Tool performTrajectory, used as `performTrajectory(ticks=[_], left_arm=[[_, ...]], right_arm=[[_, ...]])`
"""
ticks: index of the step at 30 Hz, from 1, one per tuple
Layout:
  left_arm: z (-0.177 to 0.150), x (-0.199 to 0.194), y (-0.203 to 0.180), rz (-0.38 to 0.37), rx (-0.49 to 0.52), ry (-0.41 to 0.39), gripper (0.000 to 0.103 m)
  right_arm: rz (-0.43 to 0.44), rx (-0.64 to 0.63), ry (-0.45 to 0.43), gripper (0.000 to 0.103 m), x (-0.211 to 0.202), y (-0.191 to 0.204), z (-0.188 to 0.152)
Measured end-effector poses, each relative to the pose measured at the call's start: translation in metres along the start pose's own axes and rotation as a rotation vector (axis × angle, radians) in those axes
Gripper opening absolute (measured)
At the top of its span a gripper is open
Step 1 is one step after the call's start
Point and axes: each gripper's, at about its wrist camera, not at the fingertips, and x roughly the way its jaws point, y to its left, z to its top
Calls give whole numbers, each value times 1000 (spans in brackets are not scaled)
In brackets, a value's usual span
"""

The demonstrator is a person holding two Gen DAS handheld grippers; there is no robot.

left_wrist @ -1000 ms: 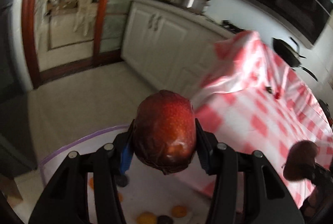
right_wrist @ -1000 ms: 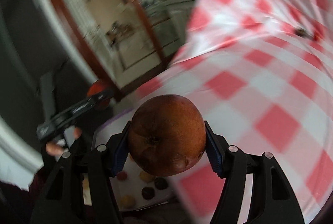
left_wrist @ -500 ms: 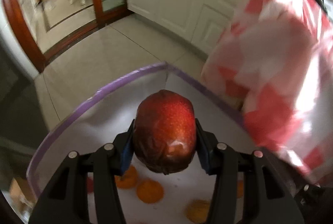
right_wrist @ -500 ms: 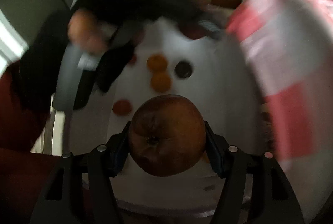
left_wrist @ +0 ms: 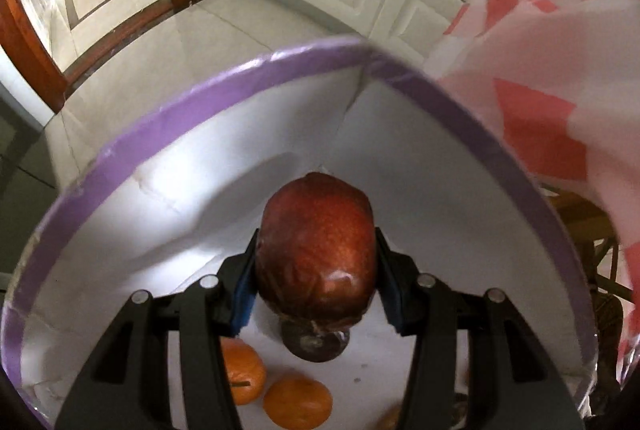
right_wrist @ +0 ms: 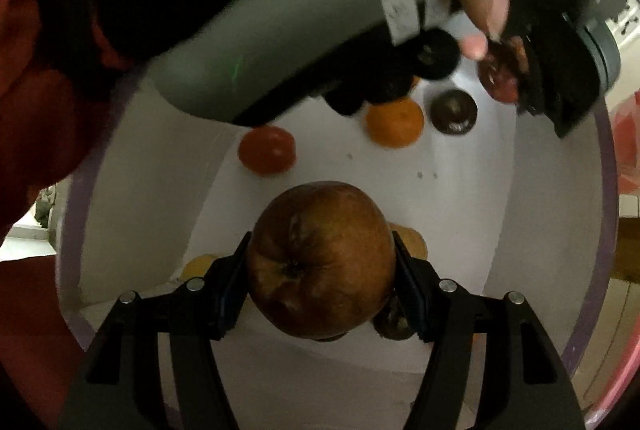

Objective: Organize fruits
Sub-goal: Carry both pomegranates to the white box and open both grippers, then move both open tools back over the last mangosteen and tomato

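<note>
two fruits over the white box (left_wrist: 400,166)
my left hand-held gripper (left_wrist: 316,286) pinches a red apple (left_wrist: 316,250); my right hand-held gripper (right_wrist: 320,270) pinches a brown apple (right_wrist: 320,258). only the left view shows the floor (left_wrist: 160,42).

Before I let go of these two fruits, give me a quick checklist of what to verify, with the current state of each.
1. Left gripper clamped on the red apple: ok.
2. Right gripper clamped on the brown apple: ok.
3. Both fruits over the white box with the purple rim: ok.
4. Bare floor under the red apple: not ok, a dark fruit lies right below.
5. Bare floor under the brown apple: cannot tell, it hides the spot.
6. Grippers clear of each other: ok, the left one is at the far end of the right view.
</note>
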Motion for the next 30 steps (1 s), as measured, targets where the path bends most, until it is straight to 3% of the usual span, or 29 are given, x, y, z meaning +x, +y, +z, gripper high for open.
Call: performTrajectory(ticks=[6, 7, 9, 12, 15, 17, 20, 22, 23, 26, 28, 30], left_arm=[[-5, 5, -8, 37, 22, 24, 52], [-7, 6, -8, 41, 18, 31, 52], [-3, 12, -8, 55, 13, 43, 53], [-8, 7, -13, 75, 26, 36, 54], [-9, -21, -23, 93, 46, -9, 64], [-4, -52, -31, 123, 65, -83, 77], [8, -113, -47, 232, 82, -241, 85], [19, -162, -69, 320, 94, -392, 90], [21, -189, -83, 333, 102, -479, 99], [21, -242, -127, 315, 125, -684, 102], [20, -271, -166, 252, 145, -808, 102], [27, -279, -205, 155, 170, -845, 102]], right_arm=[[-10, 4, 5, 66, -5, 8, -2], [-8, 6, -9, 77, -9, 7, -1], [-10, 12, -44, 87, -17, 5, 0], [-59, 7, -87, 87, -33, 9, -5], [-111, 0, -204, 87, -75, 5, -17], [-159, 4, -348, 88, -121, 2, -28], [-239, 79, -573, 88, -194, -18, -55], [-305, 169, -720, 88, -242, -32, -83], [-331, 209, -764, 88, -260, -39, -95], [-434, 363, -887, 88, -308, -69, -151], [-488, 495, -949, 88, -334, -94, -193], [-542, 626, -968, 88, -346, -119, -231]])
